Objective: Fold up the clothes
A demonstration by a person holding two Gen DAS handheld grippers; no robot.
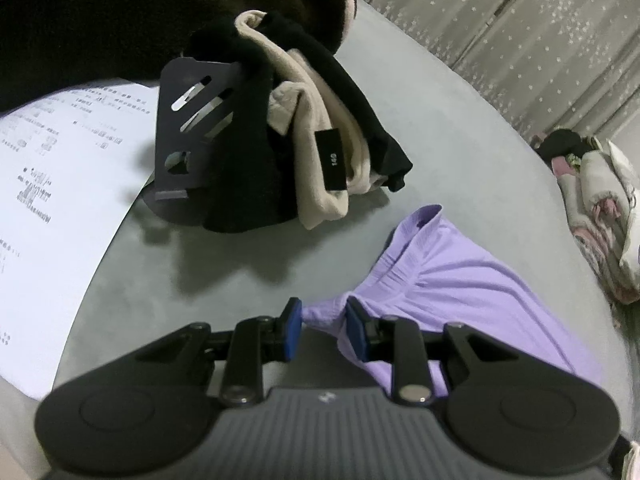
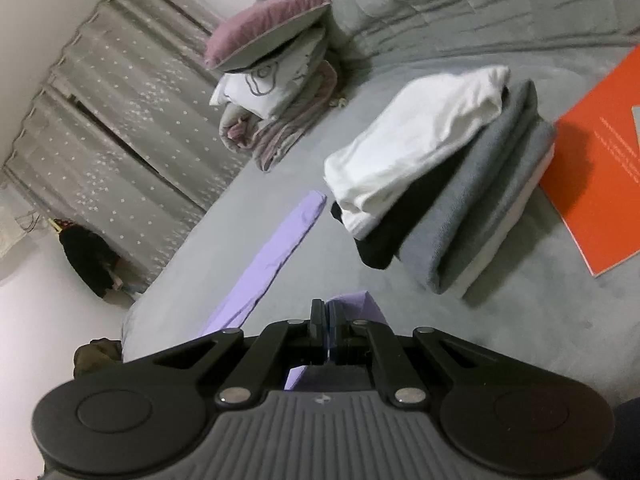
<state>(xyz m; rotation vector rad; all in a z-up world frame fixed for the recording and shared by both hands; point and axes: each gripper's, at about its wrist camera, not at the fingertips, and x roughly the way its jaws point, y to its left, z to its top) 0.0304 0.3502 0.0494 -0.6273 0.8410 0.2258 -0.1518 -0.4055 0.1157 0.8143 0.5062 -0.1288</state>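
We are working on a grey bed [image 2: 500,312] that fills both views and serves as the folding surface, with a star-dotted curtain [image 2: 120,112] hanging behind it and pillows and bedding [image 2: 276,80] heaped out of the way at the far end. Next in size is the stack of folded clothes [image 2: 440,184] on the right, white on top of black, grey and white layers, set beside an orange booklet [image 2: 600,160]; we judge this is where finished pieces go. On the left lie a printed sheet of paper [image 1: 60,184] and a black-and-beige pile of unfolded garments [image 1: 304,136] slumped against a dark slotted stand [image 1: 192,132], probably the pieces still waiting. The garment in hand is the lilac one [image 1: 460,300], which looks like trousers with a gathered waistband, though the fisheye view leaves us unsure. Its waistband end lies on the bed in front of the left gripper [image 1: 324,332], whose blue pads [image 1: 290,332] are clenched on a bunched corner of the fabric, pinning that end. From the right wrist view a long lilac strip runs away across the bed towards the stack, and the right gripper [image 2: 325,328] is clamped tight with its jaws together on a thin fold of the same cloth; holding two points apart like this lets us draw the fabric taut before laying one half over the other
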